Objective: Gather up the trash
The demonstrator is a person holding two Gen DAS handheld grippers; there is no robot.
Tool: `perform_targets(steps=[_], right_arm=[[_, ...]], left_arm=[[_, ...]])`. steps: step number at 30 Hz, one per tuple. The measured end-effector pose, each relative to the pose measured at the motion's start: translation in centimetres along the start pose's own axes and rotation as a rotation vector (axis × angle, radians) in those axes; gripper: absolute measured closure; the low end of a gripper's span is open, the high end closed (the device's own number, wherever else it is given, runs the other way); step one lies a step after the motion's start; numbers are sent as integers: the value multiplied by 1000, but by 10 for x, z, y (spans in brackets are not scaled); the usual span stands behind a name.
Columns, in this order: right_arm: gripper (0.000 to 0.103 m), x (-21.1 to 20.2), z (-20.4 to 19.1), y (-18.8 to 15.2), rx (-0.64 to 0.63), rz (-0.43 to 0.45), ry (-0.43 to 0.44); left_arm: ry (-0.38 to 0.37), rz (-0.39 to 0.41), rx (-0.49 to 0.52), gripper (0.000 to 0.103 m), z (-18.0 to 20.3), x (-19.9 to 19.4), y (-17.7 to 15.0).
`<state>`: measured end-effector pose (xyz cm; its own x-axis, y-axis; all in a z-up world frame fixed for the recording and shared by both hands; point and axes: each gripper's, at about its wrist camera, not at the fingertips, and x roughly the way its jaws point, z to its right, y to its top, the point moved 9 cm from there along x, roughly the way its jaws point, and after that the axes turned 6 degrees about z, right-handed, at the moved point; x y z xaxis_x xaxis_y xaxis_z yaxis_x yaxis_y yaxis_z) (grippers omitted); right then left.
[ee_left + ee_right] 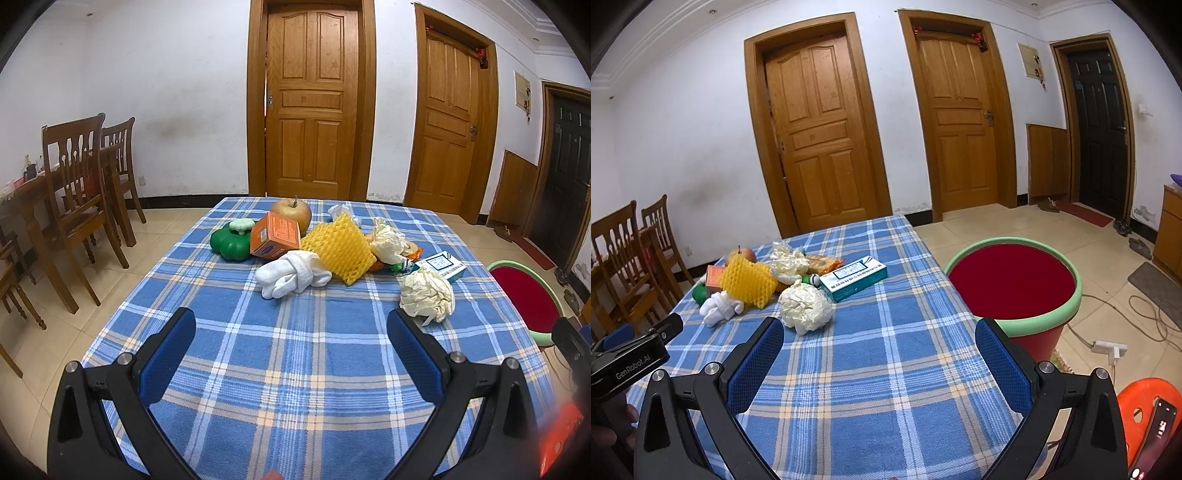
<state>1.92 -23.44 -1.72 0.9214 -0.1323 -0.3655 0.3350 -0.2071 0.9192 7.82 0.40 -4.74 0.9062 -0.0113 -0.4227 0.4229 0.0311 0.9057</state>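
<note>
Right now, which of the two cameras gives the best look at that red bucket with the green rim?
The right wrist view: the red bucket shows nearly whole there, beside the table's right edge, with its open mouth and green rim clear. The left wrist view catches only part of it at the far right, cut off by the table edge.

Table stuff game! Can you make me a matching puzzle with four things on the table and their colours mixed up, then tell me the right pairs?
Things:
1. socks
2. foam net
3. small box
4. toy pepper

Colours:
A. orange
B. green
C. white
D. yellow

Pairs: 1-C, 2-D, 3-A, 4-B
</note>
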Motion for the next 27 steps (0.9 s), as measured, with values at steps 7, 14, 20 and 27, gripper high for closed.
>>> perform_targets(steps=[7, 14, 20, 27], right_arm=[[0, 0, 1, 0, 2, -1, 1], [0, 0, -1, 0, 1, 1, 0], [0, 0, -1, 0, 2, 0, 0], [0, 0, -1, 0, 2, 0, 1]], left_arm=[[1, -1, -1, 1, -1, 0, 0], [3, -1, -2, 1, -2, 1, 0], [13, -3, -6, 1, -6, 2, 0], [16, -3, -3, 1, -6, 3, 0]])
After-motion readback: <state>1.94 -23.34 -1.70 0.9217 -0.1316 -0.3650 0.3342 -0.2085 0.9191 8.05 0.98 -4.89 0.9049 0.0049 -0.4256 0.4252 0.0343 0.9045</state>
